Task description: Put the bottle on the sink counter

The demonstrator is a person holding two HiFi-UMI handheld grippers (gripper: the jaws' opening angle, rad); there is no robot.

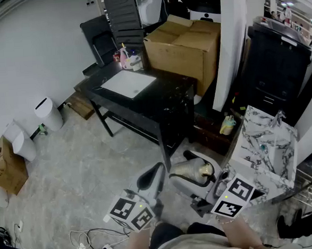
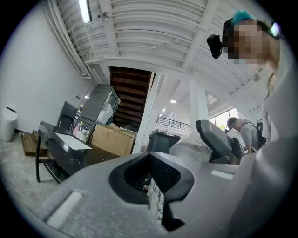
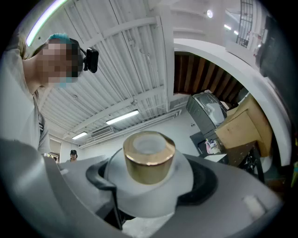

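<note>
A white bottle (image 1: 188, 170) with a gold cap (image 1: 205, 170) lies sideways in my right gripper (image 1: 194, 172), low in the head view above the floor. In the right gripper view the bottle (image 3: 149, 190) fills the space between the jaws, cap (image 3: 149, 158) pointing outward, and the jaws are shut on it. My left gripper (image 1: 150, 179) hangs beside it to the left, shut with nothing in it; its pads (image 2: 160, 174) meet in the left gripper view. The black sink counter (image 1: 165, 102) with a white basin (image 1: 127, 83) stands ahead, well apart from both grippers.
A large cardboard box (image 1: 185, 45) stands behind the counter, and small pink bottles (image 1: 124, 57) sit on its far end. A marble-patterned slab (image 1: 266, 143) is at the right. White bins (image 1: 48, 114) and a box (image 1: 9, 169) line the left wall. Cables (image 1: 95, 242) lie on the floor.
</note>
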